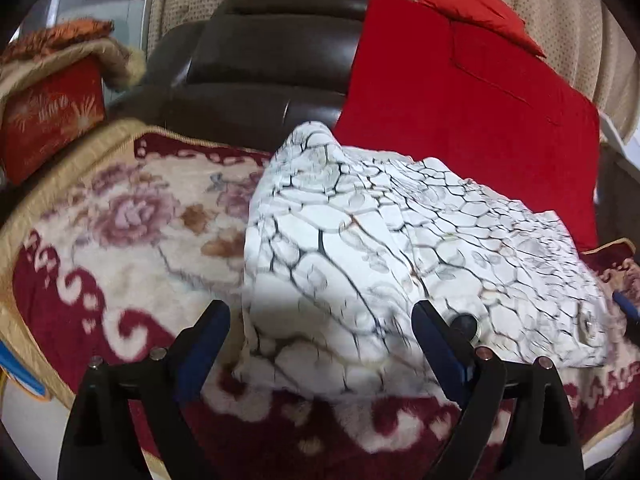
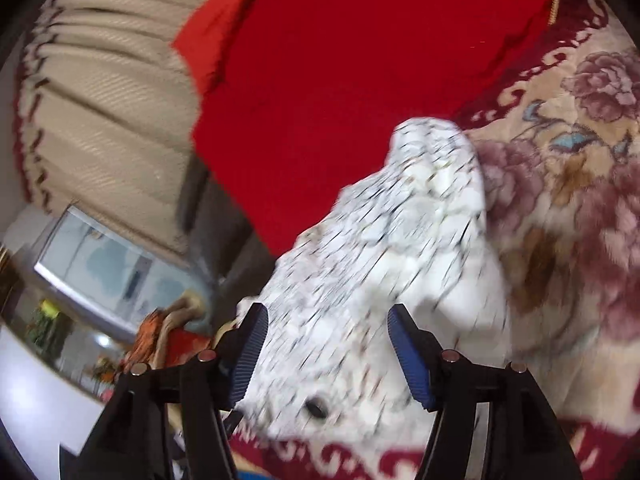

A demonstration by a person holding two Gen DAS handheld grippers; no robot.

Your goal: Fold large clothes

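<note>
We see both tongs, left gripper (image 1: 320, 326) & right gripper (image 2: 326, 330), spread wide, gripping nothing, over white crackle-print garment (image 1: 380, 248) (image 2: 384, 240) on floral plush blanket (image 1: 120, 220)

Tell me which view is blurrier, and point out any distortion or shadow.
Right wrist view: heavy motion smear across the white patterned garment and floral blanket, while the right claw stays sharper. Left wrist view: mostly sharp, only the garment's near edge softens, with a grey shadow there between the left claw's fingers. Both: fisheye bending, dark corners.
</note>
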